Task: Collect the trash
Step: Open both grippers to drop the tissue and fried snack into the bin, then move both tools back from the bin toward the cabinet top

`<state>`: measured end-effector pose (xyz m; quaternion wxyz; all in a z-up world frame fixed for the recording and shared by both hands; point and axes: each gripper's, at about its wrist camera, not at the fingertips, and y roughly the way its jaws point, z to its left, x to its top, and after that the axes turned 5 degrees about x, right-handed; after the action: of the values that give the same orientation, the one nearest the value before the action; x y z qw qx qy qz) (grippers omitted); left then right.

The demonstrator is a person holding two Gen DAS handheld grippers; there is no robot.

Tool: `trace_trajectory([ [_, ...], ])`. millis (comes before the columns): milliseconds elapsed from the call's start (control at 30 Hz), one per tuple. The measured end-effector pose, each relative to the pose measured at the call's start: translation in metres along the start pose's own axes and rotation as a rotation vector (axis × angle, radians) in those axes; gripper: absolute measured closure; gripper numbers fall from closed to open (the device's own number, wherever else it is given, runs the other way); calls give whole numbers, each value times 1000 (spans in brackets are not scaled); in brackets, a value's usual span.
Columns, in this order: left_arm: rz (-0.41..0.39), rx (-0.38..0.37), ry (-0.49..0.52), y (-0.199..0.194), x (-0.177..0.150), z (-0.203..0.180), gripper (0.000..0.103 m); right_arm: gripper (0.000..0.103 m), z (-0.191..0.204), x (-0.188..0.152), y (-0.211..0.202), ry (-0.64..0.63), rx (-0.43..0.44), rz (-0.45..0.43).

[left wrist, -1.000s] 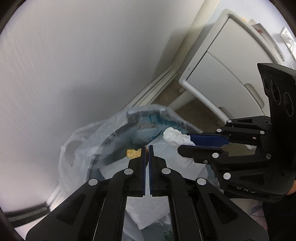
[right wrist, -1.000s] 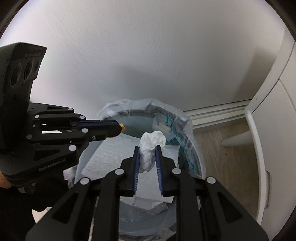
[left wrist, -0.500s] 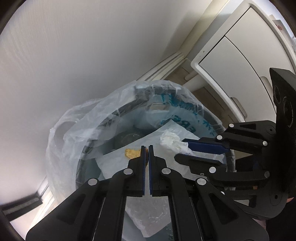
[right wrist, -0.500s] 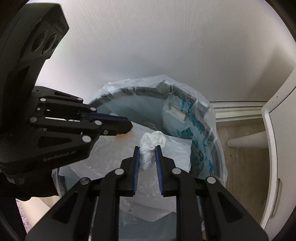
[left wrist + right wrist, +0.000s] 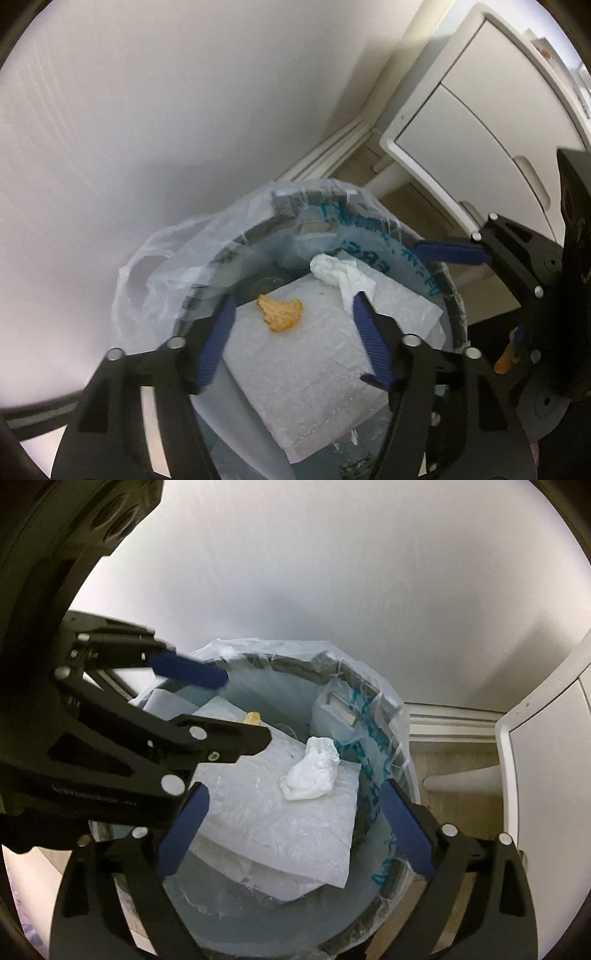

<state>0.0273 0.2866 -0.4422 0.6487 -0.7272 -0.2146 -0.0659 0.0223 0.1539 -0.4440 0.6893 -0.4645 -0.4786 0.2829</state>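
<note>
Both sets of tongs have let go since the earlier frames: a second ago the left gripper [image 5: 291, 321] pinched the orange scrap [image 5: 279, 313] and the right gripper [image 5: 291, 823] pinched the tissue wad [image 5: 311, 769]; now both pieces lie loose in the trash bin [image 5: 369, 679].

Tongs: both are opening and stand wide, with nothing touching the blue pads. In each wrist view the dropped piece shows in the gap between the fingers but lies below them.

Landmark: white padded sheet [image 5: 314, 365] on top of the bin's contents. The scrap sits on its upper middle part. The wad rests on its far corner, toward the side where the liner bag [image 5: 166, 254] carries blue print.

Handling, my judgement: the wad is crumpled, soft and very light; it compresses under any pinch, so I would take it across the bulky middle. The scrap looks thin, dry and brittle, so edge-on with a light squeeze; it could crumble. The sheet below looks slick and yielding, so pressing down may make either piece slide.

Neither needs a re-grip; both are inside the rim.
</note>
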Motion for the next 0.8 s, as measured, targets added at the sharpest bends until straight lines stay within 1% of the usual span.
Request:
trace_trajectory([
  [67,-15,18,-5,-4,0,1,16,7,3,-3,-7,-8,-12,-1],
  [167,-39,24,-14,-14,0,2,7,7,8,-3,-16,-10,-27,-12],
  [233,-56,27,-11,-21,-1,1,6,7,10,-6,-31,-3,-36,-33],
  [400,-91,49,39,-38,-3,-6,6,7,13,-15,-65,29,-48,-72],
  [500,-112,50,30,-47,-3,-11,6,7,16,-21,-92,50,-65,-90],
  [533,-121,44,20,-51,-3,-11,6,7,11,-23,-93,54,-64,-97],
  [600,-150,42,9,-64,-3,-12,6,7,11,-21,-102,67,-65,-120],
  [800,-210,60,23,-99,5,-25,6,7,10,-19,-142,110,-83,-206],
])
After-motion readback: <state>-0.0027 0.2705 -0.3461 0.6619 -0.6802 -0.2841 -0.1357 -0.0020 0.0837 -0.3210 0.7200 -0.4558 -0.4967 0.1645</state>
